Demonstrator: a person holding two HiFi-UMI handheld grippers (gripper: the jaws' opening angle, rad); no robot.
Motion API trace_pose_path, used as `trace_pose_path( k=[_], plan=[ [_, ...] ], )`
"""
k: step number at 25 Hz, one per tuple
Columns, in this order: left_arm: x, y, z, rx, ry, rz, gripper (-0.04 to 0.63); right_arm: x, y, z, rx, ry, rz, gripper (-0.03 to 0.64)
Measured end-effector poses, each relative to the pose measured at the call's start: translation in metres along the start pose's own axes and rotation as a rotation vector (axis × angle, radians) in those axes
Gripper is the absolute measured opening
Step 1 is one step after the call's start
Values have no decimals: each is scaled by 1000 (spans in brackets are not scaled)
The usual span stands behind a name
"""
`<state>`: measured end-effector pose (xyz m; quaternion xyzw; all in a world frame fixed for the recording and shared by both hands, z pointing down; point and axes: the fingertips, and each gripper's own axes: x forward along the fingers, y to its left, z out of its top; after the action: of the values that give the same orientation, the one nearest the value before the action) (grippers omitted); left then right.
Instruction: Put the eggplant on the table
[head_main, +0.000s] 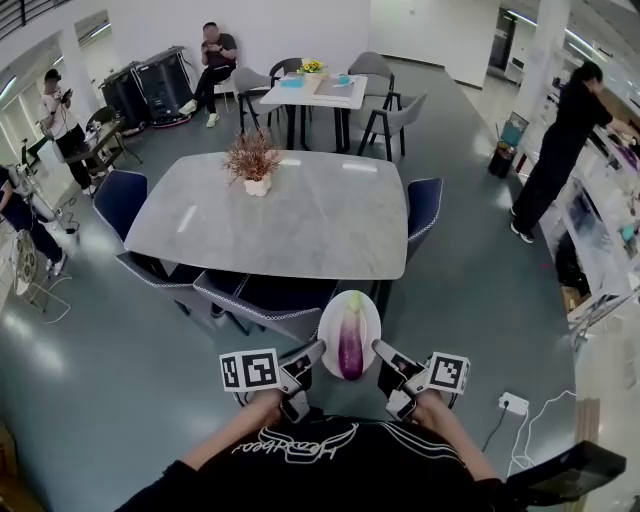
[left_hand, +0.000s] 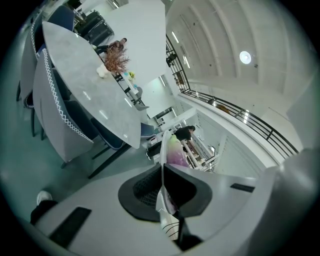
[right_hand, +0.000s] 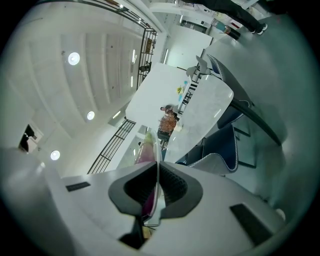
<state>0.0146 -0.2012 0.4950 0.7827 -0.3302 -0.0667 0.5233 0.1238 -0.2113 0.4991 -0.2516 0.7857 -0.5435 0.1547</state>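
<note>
Looking down in the head view: a white oval plate (head_main: 349, 306) is held in the air, just short of the near edge of the table (head_main: 300, 225) and not touching it. The eggplant (head_main: 350, 342) lies lengthwise on the plate, glossy purple and paler toward its far end. The left gripper (head_main: 312, 356) and the right gripper (head_main: 384, 352) each clamp the plate's rim from opposite sides. Each carries a cube with black-and-white square markers. The tabletop is a rounded rectangle of grey, marble-like stone. A dried plant in a white pot (head_main: 253, 162) stands on it near the far side. Dark blue chairs (head_main: 268, 298) with pale trim are pushed in around the table. The floor is smooth, grey-green and reflective. A white power strip (head_main: 513, 403) lies on it at right. White cursive script runs across the person's black shirt (head_main: 310, 460), too curled to read. Several people stand or sit round the room's edges.

Left gripper view: the gripper (left_hand: 162, 168) has its black ribbed pads closed on the thin plate (left_hand: 162, 146), which shows edge-on. The eggplant (left_hand: 175, 150) shows pale green and purple beyond. The table (left_hand: 85, 70) and a chair with stitched edging (left_hand: 52, 95) lie to the left. A railed balcony (left_hand: 240, 116) runs overhead.

Right gripper view: the gripper (right_hand: 157, 168) likewise pinches the plate rim (right_hand: 156, 146). The eggplant (right_hand: 145, 150) sits just to the left of it. The table (right_hand: 200, 112) with the potted plant (right_hand: 168, 123) lies ahead. Round lights dot the white ceiling.
</note>
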Motion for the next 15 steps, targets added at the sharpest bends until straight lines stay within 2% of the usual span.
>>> trace_pose_path(
  k=[9, 15],
  plan=[
    [27, 20, 44, -9, 20, -22, 21, 36, -15, 35, 9, -26, -26, 23],
    [42, 54, 105, -3, 23, 2, 21, 97, -35, 65, 37, -27, -27, 23]
  ],
)
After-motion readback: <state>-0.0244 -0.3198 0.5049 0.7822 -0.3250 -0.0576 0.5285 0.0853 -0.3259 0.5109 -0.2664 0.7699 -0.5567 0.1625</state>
